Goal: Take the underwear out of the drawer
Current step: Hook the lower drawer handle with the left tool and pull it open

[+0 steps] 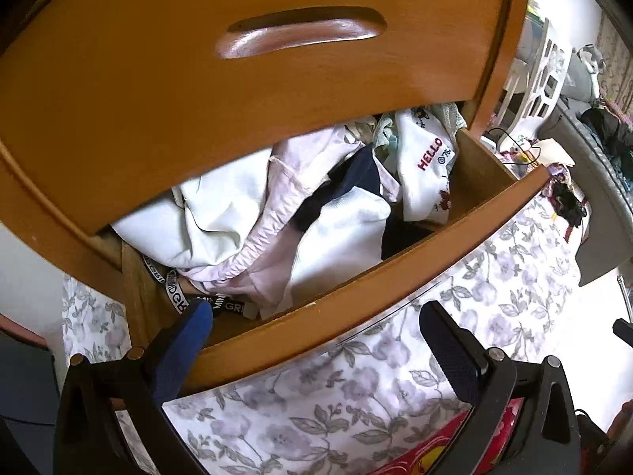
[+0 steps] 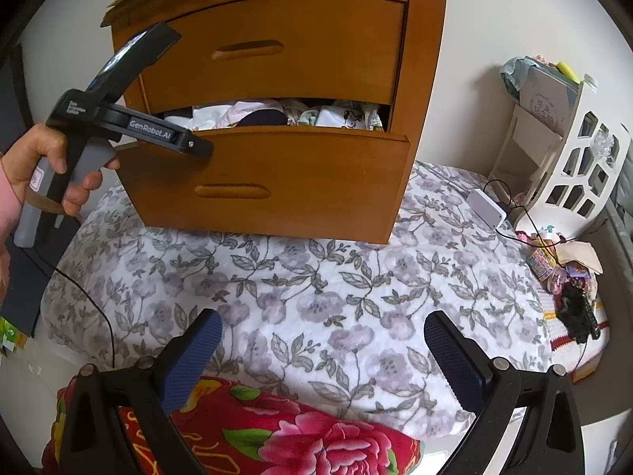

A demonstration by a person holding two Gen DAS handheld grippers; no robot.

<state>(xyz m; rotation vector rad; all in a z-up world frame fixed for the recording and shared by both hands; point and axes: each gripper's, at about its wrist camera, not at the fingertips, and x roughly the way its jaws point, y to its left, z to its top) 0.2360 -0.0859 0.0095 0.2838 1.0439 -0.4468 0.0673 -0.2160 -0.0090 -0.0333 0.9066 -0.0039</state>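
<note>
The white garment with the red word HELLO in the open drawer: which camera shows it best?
The left wrist view. There the white garment lies close, at the drawer's right end, lettering readable. In the right wrist view it is likely a small white patch in the gap, no lettering legible.

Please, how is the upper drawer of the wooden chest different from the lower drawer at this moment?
The upper drawer is shut flush with the chest, while the lower drawer is pulled out. Nothing of the upper drawer's inside shows, but the lower drawer shows a heap of underwear in white, pale pink and dark blue. The left gripper, open, has one finger over the lower drawer's front edge; nothing touches the upper drawer. Both have the same orange-brown wood, curved front and carved slot handle.
</note>
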